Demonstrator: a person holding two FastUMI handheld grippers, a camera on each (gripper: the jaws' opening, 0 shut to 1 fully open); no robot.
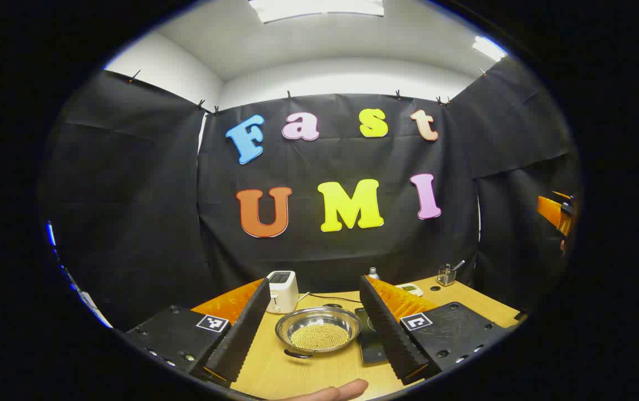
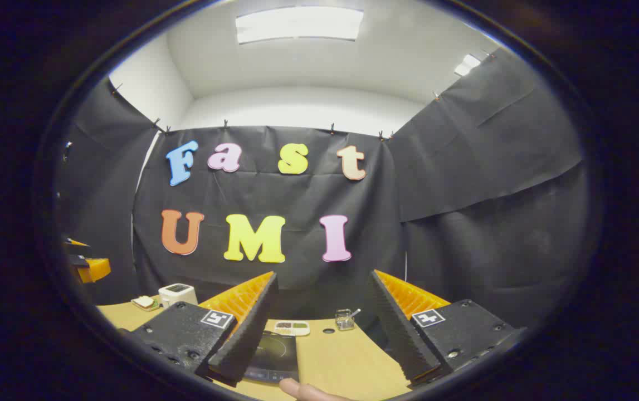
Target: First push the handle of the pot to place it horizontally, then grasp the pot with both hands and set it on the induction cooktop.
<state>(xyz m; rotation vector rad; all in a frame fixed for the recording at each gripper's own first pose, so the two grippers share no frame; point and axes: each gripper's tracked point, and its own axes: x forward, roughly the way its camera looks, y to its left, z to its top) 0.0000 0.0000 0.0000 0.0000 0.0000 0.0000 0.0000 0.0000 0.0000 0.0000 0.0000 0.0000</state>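
Observation:
A steel pot holding yellowish grains sits on the wooden table. Its short dark handle points toward the near left. The black induction cooktop lies just right of the pot, partly hidden behind one finger. My left gripper hovers open above the table's near side, with the pot in the gap between its fingers but farther off and untouched. My right gripper is open too, with the cooktop low between its fingers. Each gripper appears at the other view's edge.
A white toaster stands behind the pot, and a cable runs from it. A small bottle, a tray and a glass holder line the back right. A person's fingertip shows at the bottom edge.

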